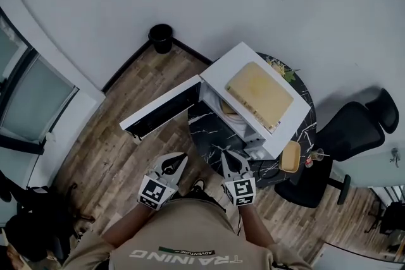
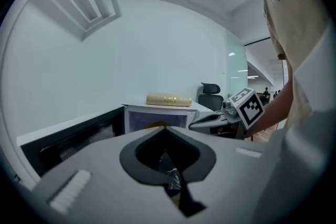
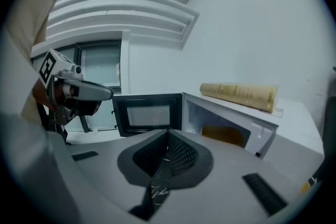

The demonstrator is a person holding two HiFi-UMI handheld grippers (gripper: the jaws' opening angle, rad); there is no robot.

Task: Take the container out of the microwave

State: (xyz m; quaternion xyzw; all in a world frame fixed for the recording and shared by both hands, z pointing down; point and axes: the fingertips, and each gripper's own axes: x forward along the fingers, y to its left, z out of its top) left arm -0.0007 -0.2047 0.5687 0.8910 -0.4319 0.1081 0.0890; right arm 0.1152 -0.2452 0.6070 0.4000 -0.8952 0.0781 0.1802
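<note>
A white microwave [image 1: 221,69] stands on a round black marble table [image 1: 209,136], its door [image 1: 161,109] swung wide open to the left. Inside sits a yellowish container [image 1: 226,108], also showing as an orange-brown shape [image 3: 226,135] in the right gripper view and just above the jaws [image 2: 157,125] in the left gripper view. My left gripper [image 1: 182,158] and right gripper [image 1: 226,155] hover side by side in front of the opening, short of the table edge. Both are shut and hold nothing. A yellow mat [image 1: 259,95] lies on the microwave's top.
A small yellow dish [image 1: 290,156] rests on the table to the right of the microwave, with a plant [image 1: 283,70] behind it. A black office chair [image 1: 354,126] stands at the right and a black bin [image 1: 161,37] by the far wall.
</note>
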